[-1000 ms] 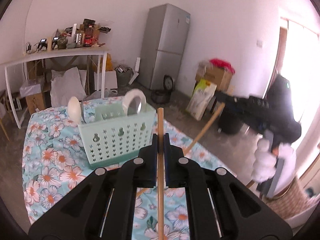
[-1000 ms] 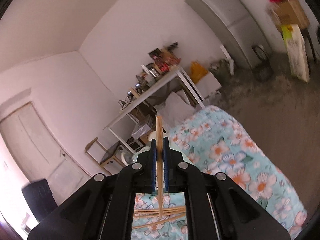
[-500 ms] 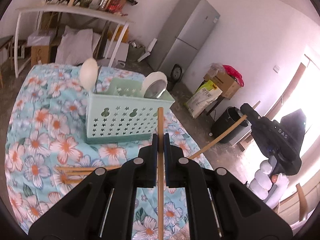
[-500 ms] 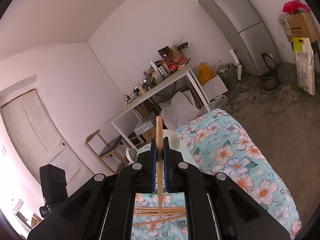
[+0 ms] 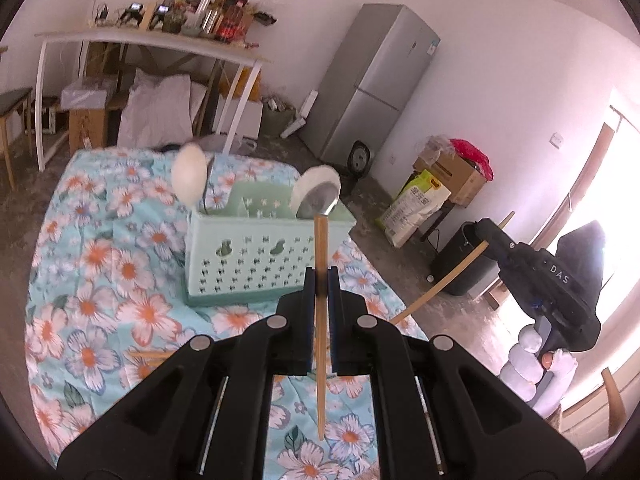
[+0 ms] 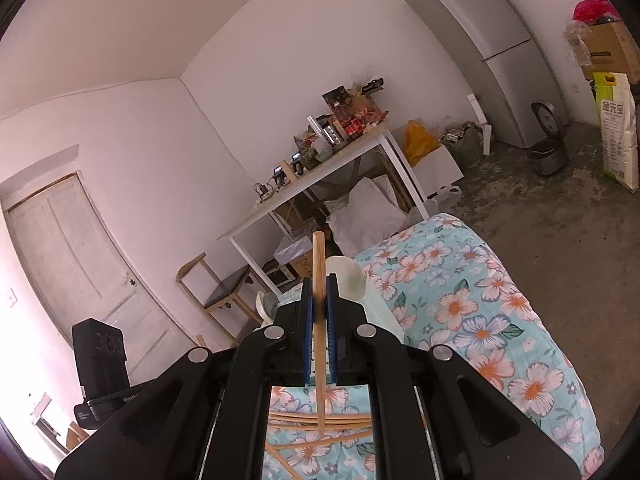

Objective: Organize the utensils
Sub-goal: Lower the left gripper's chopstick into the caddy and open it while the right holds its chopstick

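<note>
Holding one chopstick (image 5: 320,264) pinched between its narrow jaws, the left gripper (image 5: 320,280) points at the pale green basket (image 5: 264,256) that stands on the flowered desk (image 5: 96,280). Since a second ago this view has rolled and slid sideways, so the basket, which then sat left of the gripper, now lies almost straight ahead, and the chopstick's far tip lines up with the basket's right-hand compartment, just under the metal ladle (image 5: 320,200) standing there. A white spoon (image 5: 190,178) stands at the basket's left end. That suggests the left chopstick is being lined up for dropping in, though its tip looks to be short of the rim.

The right gripper (image 6: 320,308) is likewise clamped on a second chopstick (image 6: 319,280), which rises upright between its pads. Its view has tilted only a little over the same second. From the left camera that gripper (image 5: 496,240) hangs off the desk's right edge, well apart from the basket, with the stick slanting down toward the desk.

More loose chopsticks (image 6: 320,424) lie crossed on the cloth near the right gripper, so plenty of sorting appears left after these two go in.
</note>
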`<state>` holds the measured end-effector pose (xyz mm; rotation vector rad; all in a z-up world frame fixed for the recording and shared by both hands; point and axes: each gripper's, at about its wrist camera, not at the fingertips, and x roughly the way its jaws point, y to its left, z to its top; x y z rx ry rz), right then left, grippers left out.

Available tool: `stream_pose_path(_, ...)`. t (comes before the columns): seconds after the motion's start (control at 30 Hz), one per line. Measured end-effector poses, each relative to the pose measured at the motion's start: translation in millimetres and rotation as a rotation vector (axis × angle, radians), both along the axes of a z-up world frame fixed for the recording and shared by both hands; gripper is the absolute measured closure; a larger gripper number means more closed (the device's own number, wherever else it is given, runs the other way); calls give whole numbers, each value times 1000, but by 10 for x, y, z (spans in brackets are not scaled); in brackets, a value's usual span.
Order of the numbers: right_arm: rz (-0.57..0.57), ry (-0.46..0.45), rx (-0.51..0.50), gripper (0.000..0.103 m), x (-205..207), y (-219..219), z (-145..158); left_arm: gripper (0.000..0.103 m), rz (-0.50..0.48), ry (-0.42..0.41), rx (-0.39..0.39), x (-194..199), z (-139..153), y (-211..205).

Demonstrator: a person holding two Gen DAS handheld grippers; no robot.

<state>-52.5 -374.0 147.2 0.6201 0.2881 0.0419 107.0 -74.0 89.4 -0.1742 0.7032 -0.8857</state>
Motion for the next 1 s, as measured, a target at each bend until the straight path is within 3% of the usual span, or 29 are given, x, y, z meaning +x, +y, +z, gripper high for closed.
stream_pose_path(0.3, 31, -64, 9, 97, -13, -59, 251, 98, 44, -133, -65, -20, 500, 181)
stream_pose_path(0.6, 52, -110, 10, 97, -37, -68, 455, 98, 145, -288, -143, 267, 1074, 198)
stream_pose_path(0.83, 74, -128, -18, 97, -1, -29, 622, 98, 199, -370, -182, 556, 1311, 56)
stream_pose_path(1.0, 94, -148, -35, 97, 20, -17, 745, 98, 227, -399, -162, 781, 1265, -189)
